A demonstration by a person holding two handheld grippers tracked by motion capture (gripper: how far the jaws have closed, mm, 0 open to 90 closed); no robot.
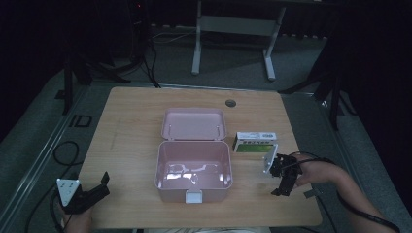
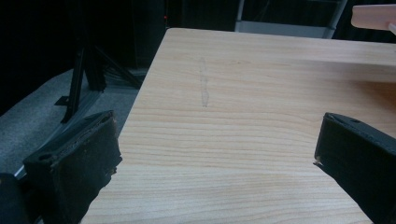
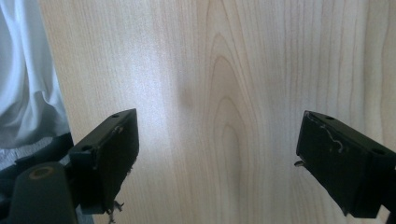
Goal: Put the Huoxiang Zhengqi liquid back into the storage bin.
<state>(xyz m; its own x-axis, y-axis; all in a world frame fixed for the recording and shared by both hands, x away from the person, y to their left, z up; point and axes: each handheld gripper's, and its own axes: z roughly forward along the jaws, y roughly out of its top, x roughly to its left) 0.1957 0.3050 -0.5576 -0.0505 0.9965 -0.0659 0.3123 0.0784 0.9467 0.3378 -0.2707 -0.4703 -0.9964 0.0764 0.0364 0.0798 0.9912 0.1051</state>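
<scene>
Pale wooden table (image 1: 131,145). Open pink plastic box with hinged lid (image 1: 193,167) sits mid-table, empty. Small white-and-green carton (image 1: 254,142) lies just right of it. Left gripper (image 1: 99,187) at near-left corner, jaws wide, nothing between. Right gripper (image 1: 283,187) near the carton, jaws wide, empty.

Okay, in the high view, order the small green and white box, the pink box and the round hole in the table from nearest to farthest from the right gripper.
From the right gripper:
1. Small green and white box, just beyond it, on the table's right side.
2. Pink box, open, at the table's centre, to the gripper's left.
3. Round hole, near the far edge.
</scene>
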